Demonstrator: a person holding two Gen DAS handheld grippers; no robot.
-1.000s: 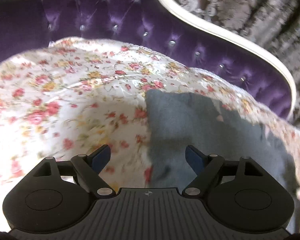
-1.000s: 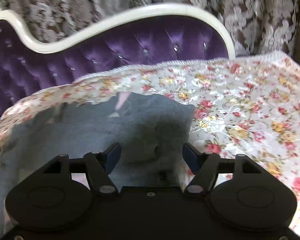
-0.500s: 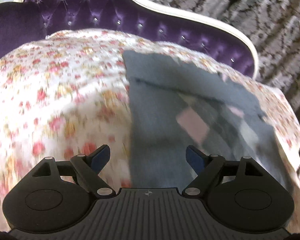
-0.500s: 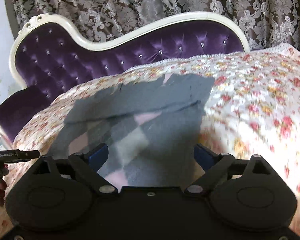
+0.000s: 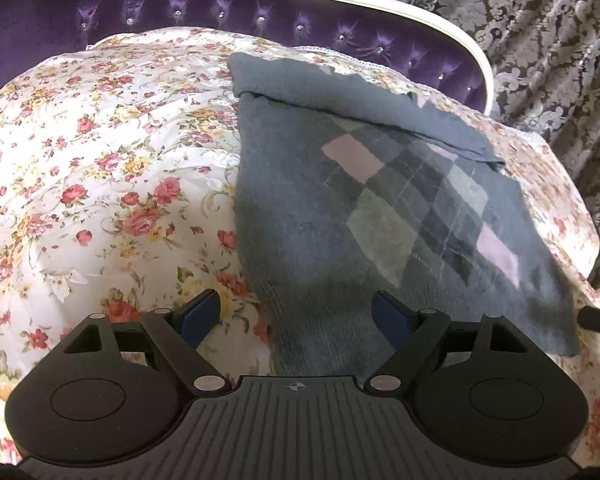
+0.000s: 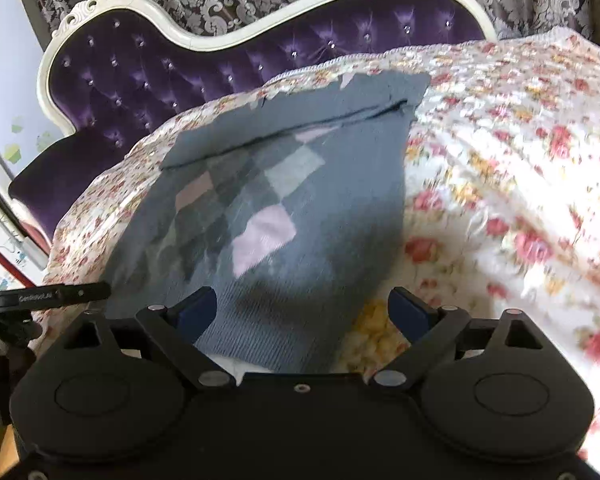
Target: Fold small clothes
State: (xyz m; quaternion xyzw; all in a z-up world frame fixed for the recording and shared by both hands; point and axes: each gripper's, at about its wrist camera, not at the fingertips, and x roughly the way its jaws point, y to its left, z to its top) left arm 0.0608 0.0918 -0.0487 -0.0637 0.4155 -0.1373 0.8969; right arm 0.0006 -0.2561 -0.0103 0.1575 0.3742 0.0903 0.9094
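Observation:
A small grey knit garment with a pink and grey argyle pattern (image 5: 380,208) lies flat on the floral bedspread (image 5: 100,168); its far edge is folded over into a plain grey band (image 5: 340,96). It also shows in the right wrist view (image 6: 284,208). My left gripper (image 5: 298,316) is open and empty, hovering over the garment's near left corner. My right gripper (image 6: 302,312) is open and empty over the garment's near right corner. Part of the left gripper (image 6: 48,294) shows at the left of the right wrist view.
A purple tufted headboard with a cream frame (image 6: 204,56) stands behind the bedspread (image 6: 520,200). Patterned grey curtains (image 5: 540,40) hang beyond it. The bedspread drops off at its right edge (image 5: 580,232) in the left wrist view.
Both grippers have pulled back and up from the far edge toward the near edge. The garment's far edge now lies folded over, and the argyle front is in full view.

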